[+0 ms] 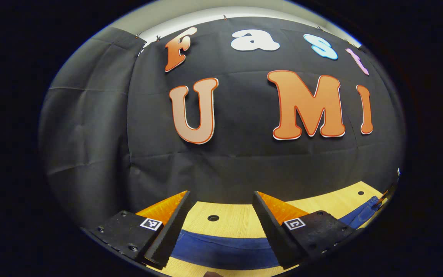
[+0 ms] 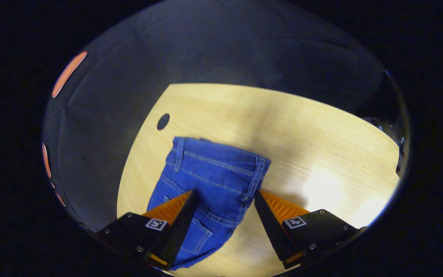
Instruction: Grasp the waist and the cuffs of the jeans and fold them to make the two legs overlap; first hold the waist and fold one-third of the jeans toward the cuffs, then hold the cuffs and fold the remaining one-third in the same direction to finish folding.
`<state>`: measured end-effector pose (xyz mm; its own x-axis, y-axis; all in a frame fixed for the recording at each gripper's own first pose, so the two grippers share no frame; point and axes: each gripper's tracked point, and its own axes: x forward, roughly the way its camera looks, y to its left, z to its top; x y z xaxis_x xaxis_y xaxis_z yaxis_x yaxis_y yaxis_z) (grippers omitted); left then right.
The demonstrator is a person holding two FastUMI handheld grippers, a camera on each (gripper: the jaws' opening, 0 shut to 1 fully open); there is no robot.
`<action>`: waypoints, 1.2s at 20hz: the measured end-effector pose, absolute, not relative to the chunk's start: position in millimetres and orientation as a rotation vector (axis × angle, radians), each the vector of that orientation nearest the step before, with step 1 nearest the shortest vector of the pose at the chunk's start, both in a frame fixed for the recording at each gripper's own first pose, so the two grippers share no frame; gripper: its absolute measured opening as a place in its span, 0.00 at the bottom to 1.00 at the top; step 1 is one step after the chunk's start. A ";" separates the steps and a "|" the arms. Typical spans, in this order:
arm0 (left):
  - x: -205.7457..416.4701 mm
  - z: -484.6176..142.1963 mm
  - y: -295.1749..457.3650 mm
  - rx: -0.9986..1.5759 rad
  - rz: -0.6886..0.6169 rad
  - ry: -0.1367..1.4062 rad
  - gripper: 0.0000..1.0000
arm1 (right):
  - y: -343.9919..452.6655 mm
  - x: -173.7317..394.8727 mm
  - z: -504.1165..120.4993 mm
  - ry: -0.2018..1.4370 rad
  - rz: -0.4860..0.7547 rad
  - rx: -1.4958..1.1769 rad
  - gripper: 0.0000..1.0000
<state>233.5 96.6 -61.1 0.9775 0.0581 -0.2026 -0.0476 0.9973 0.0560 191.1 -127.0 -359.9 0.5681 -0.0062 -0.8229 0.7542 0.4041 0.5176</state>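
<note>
1. In the right gripper view, nearest the camera, the right tongs [image 2: 224,209] are spread wide with nothing between their fingers. They hover above the jeans [image 2: 210,184], apart from the cloth as far as can be judged.
2. Just past them, the jeans lie flat on the pale wooden surface [image 2: 321,146]. The waist [image 2: 221,150], with its belt loops and stitching, is at the far end, and a back pocket shows closer in. The tongs are probably placed here to come down on the waistband, since the task starts by gripping the waist.
3. Farther off, a round hole [image 2: 163,121] sits in the surface near the waist corner, with the dark booth wall [image 2: 102,127] behind.
4. In the left gripper view, the left tongs [image 1: 219,215] are also spread and empty, held level and aimed at the wall rather than down.
5. Below and between their fingers, a blue strip of the jeans [image 1: 225,250] crosses the surface [image 1: 237,221]. Which part of the garment this is cannot be told.
6. The folding looks not yet begun.
</note>
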 end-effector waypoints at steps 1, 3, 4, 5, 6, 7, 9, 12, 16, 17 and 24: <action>231.2 -65.3 94.7 0.057 0.058 0.217 0.99 | -128.1 192.7 -361.6 0.844 -0.559 1.075 0.94; 225.2 -70.1 93.8 0.060 0.065 0.235 0.99 | -134.2 185.4 -364.3 0.850 -0.561 1.084 0.78; 221.9 -70.8 92.8 0.061 0.069 0.238 1.00 | -135.7 180.9 -364.2 0.841 -0.541 1.070 0.66; 219.8 -72.9 91.2 0.067 0.072 0.245 0.99 | -138.1 179.0 -366.8 0.831 -0.519 1.061 0.53; 216.3 -75.0 89.5 0.076 0.079 0.252 1.00 | -135.9 182.6 -368.3 0.817 -0.505 1.090 0.42; 214.9 -77.6 85.6 0.080 0.074 0.261 0.99 | -133.4 187.2 -367.5 0.793 -0.500 1.138 0.31; 210.8 -80.7 79.5 0.082 0.066 0.274 0.99 | -130.3 191.3 -369.9 0.773 -0.471 1.160 0.23; 206.7 -78.4 77.3 0.087 0.059 0.274 0.99 | -130.1 193.8 -353.0 0.716 -0.439 1.180 0.07; 210.8 -81.1 79.6 0.064 0.056 0.278 0.99 | -132.6 193.3 -330.0 0.656 -0.405 1.183 0.07; 211.3 -81.2 79.6 0.058 0.053 0.277 0.99 | -133.1 191.8 -321.8 0.640 -0.409 1.179 0.07; 217.7 -81.3 84.2 0.033 0.016 0.260 0.99 | -113.1 195.1 -263.6 0.554 -0.330 1.151 0.07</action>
<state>217.7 84.2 -81.3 0.9662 0.0203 -0.2570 -0.0119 0.9993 0.0343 195.1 -113.1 -263.6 0.8204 0.0330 -0.5708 0.5176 0.3812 0.7660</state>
